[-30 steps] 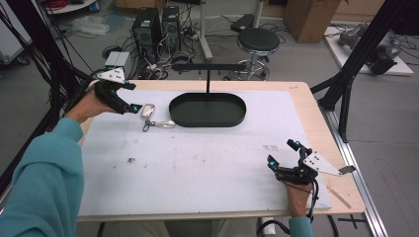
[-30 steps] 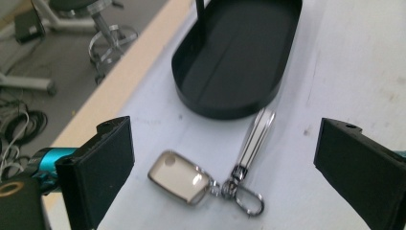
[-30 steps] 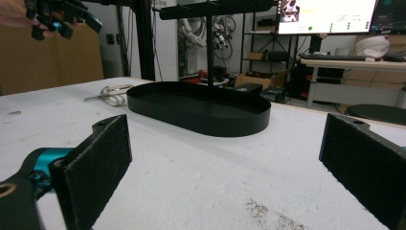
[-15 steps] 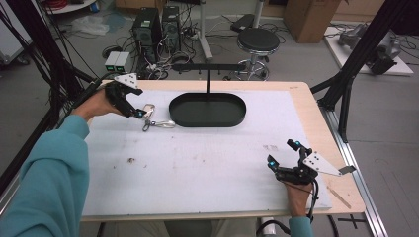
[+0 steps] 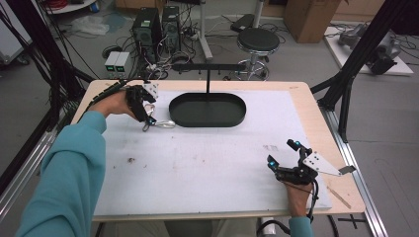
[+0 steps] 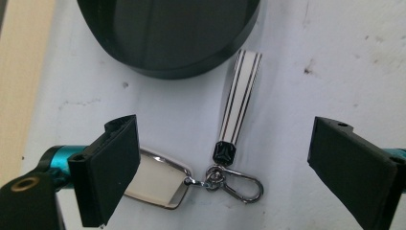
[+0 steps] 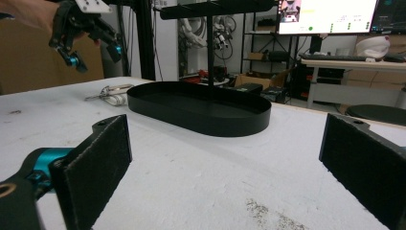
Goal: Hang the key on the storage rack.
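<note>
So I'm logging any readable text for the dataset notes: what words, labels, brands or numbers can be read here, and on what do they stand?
None can be read.
Monitor: rows of text and green dots, too small and blurred to read.
Keychain between the open jaws of the left gripper: striped strap and white tag, no lettering shows.
Black tray: plain.
Small grey boxes on the floor: any labels are too small to tell.

The strap is white with thin black stripes. Beside the black oval tray lie a silver clasp and a cream, silver-edged fob.
</note>
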Tool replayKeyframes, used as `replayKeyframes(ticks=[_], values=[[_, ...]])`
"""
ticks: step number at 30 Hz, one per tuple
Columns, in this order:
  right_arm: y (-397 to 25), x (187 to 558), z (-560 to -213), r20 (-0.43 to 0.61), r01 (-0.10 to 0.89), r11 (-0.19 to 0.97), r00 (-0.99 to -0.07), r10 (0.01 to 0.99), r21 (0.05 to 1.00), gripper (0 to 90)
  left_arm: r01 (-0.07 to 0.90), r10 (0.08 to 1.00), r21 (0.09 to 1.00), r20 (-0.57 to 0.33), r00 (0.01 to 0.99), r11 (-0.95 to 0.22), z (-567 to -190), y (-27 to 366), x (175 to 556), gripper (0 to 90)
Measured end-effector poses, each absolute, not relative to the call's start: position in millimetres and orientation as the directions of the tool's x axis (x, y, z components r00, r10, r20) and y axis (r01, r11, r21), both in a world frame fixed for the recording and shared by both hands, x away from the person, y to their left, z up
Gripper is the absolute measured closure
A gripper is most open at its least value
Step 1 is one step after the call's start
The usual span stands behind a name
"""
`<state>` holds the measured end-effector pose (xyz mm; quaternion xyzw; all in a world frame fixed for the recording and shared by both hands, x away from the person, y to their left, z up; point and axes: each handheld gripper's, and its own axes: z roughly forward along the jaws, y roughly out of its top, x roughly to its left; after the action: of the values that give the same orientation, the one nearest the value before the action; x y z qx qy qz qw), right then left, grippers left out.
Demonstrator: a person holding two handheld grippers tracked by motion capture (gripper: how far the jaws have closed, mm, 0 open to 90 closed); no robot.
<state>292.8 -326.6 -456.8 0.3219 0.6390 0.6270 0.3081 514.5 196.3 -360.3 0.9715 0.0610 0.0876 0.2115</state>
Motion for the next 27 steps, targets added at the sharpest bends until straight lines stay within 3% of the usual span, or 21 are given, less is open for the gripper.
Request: replayKeyframes(ticks=[5,17,27], values=[[-326.7,292.9,-456.8,0.015,0.027,0.001,-0.603,0.798,1.0,3.2,0.086,0.143,0.383,0.123,0.982,-0.92,-371.6,193.2,517.2,12.9],[-326.6,292.9,-456.9,0.012,0.024,0.004,-0.603,0.798,1.0,3.2,0.035,0.07,0.279,0.117,0.991,-0.96,-391.7,183.7,519.1,32.5],[-326.7,292.8,-456.9,0.015,0.026,0.001,-0.604,0.797,1.0,3.2,0.027,0.054,0.242,0.105,0.993,-0.97,-400.9,178.8,519.3,42.8]])
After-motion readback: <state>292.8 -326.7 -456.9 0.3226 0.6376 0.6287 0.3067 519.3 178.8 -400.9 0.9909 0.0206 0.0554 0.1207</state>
